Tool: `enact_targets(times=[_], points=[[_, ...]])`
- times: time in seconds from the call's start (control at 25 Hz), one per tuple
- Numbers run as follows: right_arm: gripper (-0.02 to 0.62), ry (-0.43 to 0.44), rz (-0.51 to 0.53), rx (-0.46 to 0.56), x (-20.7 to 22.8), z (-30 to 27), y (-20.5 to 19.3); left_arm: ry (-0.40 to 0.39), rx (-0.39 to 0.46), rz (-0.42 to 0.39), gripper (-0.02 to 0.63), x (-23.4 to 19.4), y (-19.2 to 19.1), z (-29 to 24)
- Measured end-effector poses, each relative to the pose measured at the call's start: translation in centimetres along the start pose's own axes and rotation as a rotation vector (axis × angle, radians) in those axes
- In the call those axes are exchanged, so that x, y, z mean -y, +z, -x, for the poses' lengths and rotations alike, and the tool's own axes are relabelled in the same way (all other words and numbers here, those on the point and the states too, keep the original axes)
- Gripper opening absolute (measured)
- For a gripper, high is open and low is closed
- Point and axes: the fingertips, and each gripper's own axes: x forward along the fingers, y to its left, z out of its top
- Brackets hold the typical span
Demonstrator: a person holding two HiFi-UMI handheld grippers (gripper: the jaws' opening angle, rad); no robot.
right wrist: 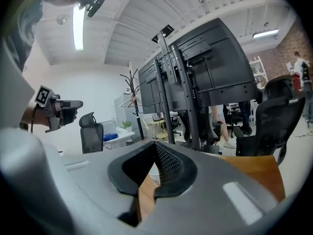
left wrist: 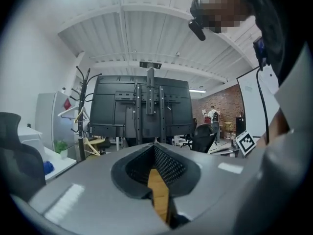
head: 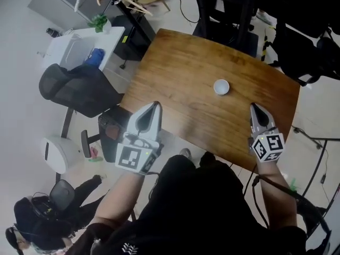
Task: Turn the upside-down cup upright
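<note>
A small white cup [head: 221, 86] stands alone on the brown wooden table [head: 180, 68], right of its middle. From above I cannot tell which end is up. My left gripper [head: 155, 104] hovers over the table's near left edge, its jaws together with nothing in them. My right gripper [head: 254, 107] is near the front right of the table, a little short of the cup and to its right, also shut and empty. In the right gripper view [right wrist: 155, 147] a sliver of the white cup [right wrist: 153, 174] shows past the jaws. The left gripper view [left wrist: 155, 148] shows only a strip of table.
A black office chair [head: 74, 86] and a white side desk [head: 79, 47] stand left of the table. Black stand legs and cables [head: 239, 15] crowd the far side. Another person [head: 37, 217] is at the lower left, beside a white round unit [head: 56, 153].
</note>
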Motion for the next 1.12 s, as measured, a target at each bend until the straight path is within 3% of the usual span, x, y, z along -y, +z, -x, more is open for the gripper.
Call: enact_targets(times=[0.16,0.28,0.44,0.6,0.8,0.96,1.12], points=[[0.002,-0.027,-0.019,-0.034,0.3,-1.3,-0.8,-0.072,-0.039,-0.024,0.000,-0.7,-1.8,-3.0],[0.002,-0.063,-0.063,-0.106,-0.2,-2.2,-3.2,-0.157,-0.078,-0.025,0.000,-0.1,-4.4,-5.8],[0.002,-0.077,-0.086,-0.187,-1.6,-4.6,-6.1,-0.204,-0.088,-0.033,0.000,0.2,-5.3,-7.1],[0.002,-0.135,-0.114,-0.245,-0.1,-7.4,-7.0,-0.225,-0.092,-0.028,0.000,-2.0,-4.8,-7.5],[0.003,-0.216,-0.133,-0.327,2.1,-10.2,-9.2,-0.176,-0.096,-0.015,0.000,-5.7,-5.5,-8.7],[0.003,-0.305,-0.057,-0.340,2.8,-11.4,-9.4,-0.192,-0.066,-0.022,0.000,-5.5,-6.5,-13.5],[0.003,-0.321,-0.099,-0.333,2.8,-11.6,-9.2,-0.232,-0.120,-0.006,0.000,-4.7,-9.2,-16.7]])
